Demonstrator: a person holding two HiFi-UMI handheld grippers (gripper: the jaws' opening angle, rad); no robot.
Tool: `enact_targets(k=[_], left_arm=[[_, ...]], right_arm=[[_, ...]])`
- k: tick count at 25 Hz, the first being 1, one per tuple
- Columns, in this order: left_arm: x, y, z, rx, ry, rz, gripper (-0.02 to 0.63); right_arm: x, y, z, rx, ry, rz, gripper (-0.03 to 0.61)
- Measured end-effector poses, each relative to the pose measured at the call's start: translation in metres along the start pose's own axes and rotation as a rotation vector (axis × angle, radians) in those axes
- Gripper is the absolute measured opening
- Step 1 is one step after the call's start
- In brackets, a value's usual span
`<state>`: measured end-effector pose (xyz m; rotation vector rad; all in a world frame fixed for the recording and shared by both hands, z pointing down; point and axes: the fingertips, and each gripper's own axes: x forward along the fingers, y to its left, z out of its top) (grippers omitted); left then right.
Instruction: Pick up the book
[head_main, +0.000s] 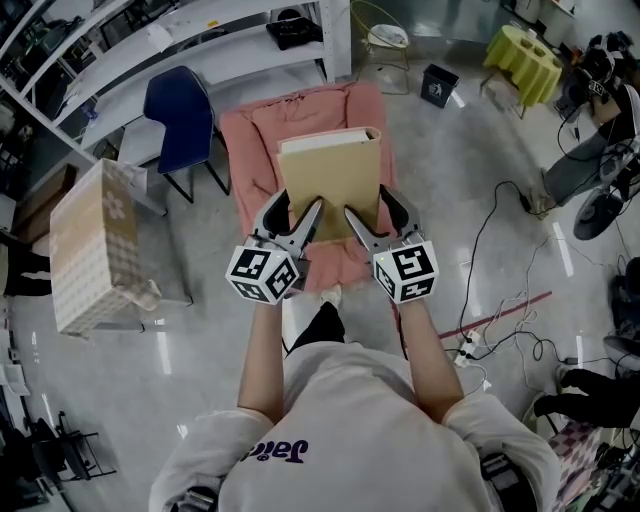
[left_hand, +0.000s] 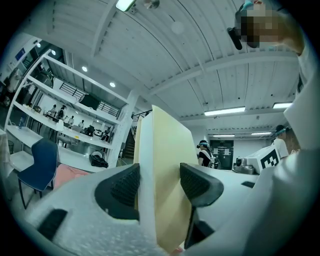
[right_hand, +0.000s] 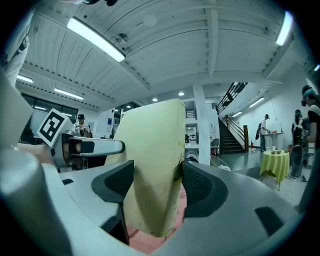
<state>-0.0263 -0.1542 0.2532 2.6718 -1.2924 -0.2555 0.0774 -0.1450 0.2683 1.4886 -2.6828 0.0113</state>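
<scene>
The left gripper (left_hand: 160, 186) has its jaws closed on a book (left_hand: 167, 150) that stands on edge between them. The left pad (left_hand: 124, 187) presses the white page block and the right pad (left_hand: 196, 183) presses the cream cover. At the far left are a blue chair (left_hand: 42, 162) and white shelves (left_hand: 65, 105), with a pink cloth (left_hand: 70, 175) just beside the chair. A white sleeve (left_hand: 305, 125) fills the right edge. A person (left_hand: 205, 152) stands far off behind the book.

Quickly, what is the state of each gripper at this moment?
The left gripper is closed on the book.
The right gripper is closed on the same book.
</scene>
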Motion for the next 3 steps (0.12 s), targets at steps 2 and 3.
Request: enact_targets(k=[2, 3], left_arm=[[0.005, 0.014, -0.001, -0.010, 0.009, 0.001, 0.258], [0.007, 0.020, -0.002, -0.015, 0.014, 0.002, 0.258]], right_arm=[[0.014, 0.000, -0.002, 0.004, 0.007, 0.004, 0.305], [0.021, 0.000, -0.003, 0.006, 0.010, 0.006, 0.305]])
